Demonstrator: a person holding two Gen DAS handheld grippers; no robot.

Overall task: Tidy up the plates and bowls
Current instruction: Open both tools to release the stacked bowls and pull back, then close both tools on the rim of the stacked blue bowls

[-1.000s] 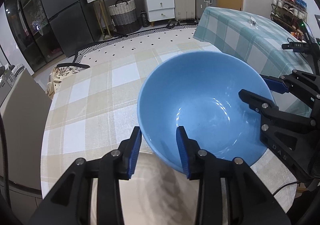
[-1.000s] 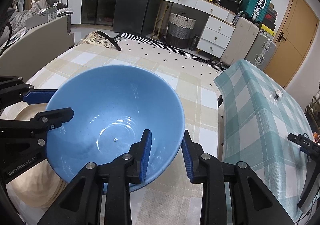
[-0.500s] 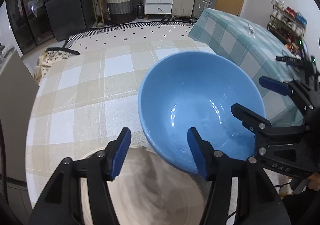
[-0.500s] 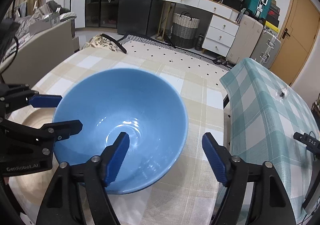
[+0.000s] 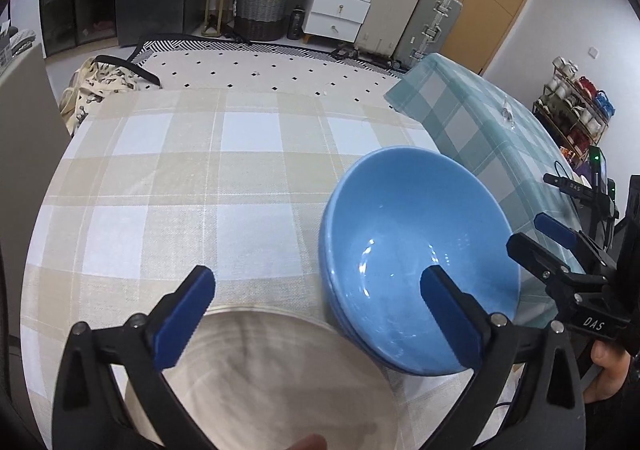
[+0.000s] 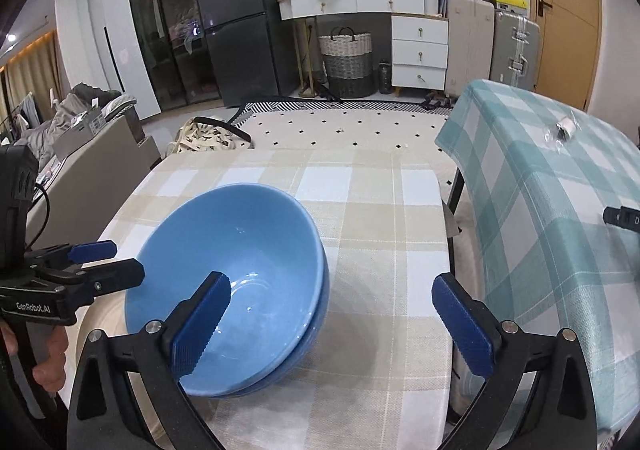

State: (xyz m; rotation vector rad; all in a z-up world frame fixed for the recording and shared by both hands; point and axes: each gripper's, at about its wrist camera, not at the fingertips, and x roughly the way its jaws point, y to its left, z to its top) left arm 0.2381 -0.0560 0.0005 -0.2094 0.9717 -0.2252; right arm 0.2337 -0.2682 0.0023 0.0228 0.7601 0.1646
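- The blue bowl sits nested in a second blue bowl on the checked worktop, just beside the beige plate, apparently stacked like with like.
- The left gripper and the right gripper have just been opening their jaws; both stand wide, gripping nothing.
- Both point downward, flanking the bowls from opposite sides, clear of the rim.

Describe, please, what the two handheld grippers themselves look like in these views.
Both the left gripper and right gripper have matte black angular frames, silver screws and ridged blue fingertip pads. The left's side reads "GenRobot.AI", the right's "DAS". A black cable loops by the left.
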